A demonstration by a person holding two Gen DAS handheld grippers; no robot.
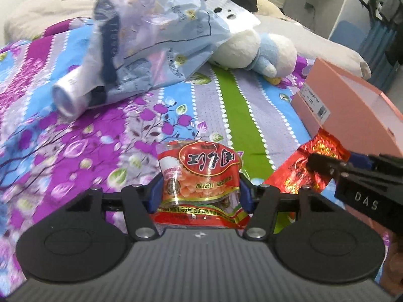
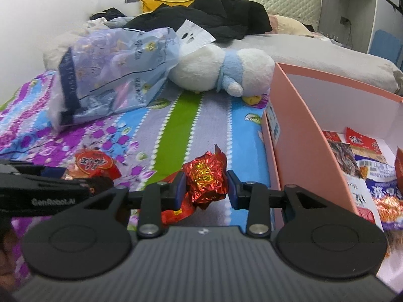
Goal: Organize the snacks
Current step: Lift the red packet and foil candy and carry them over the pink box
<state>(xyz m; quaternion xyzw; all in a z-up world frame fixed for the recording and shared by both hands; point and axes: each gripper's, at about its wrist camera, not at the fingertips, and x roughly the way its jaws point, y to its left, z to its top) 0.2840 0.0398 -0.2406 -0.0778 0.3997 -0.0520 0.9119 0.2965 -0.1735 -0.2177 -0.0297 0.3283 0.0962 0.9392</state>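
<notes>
The pink box (image 2: pixel 297 115) stands open on the flowered bedsheet (image 1: pixel 75 130), and everything here is placed relative to it.

The left gripper (image 1: pixel 200 193) is well to the left of the pink box. Its jaws are about half open and closed on the red snack packet (image 1: pixel 201 173), which sits between the two blue pads (image 1: pixel 154 196). The packet stands upright in the jaws, its printed face toward the camera, and both pads press on its sides. It looks lifted from the sheet, although the blur makes this not fully sure.

The right gripper (image 2: pixel 207 188) is just beside the left wall of the pink box, outside it. Its jaws are narrow and hold the crumpled red foil packet (image 2: pixel 206 176) between the pads; part of the foil hangs below the left pad.

Inside the pink box several snack packets (image 2: pixel 365 161) lie already, red and blue ones, against the bottom.

Behind the box, farther on the bed, a white and blue plush toy (image 2: pixel 221 73) lies, and left of it a pale blue plastic bag (image 2: pixel 113 75).
</notes>
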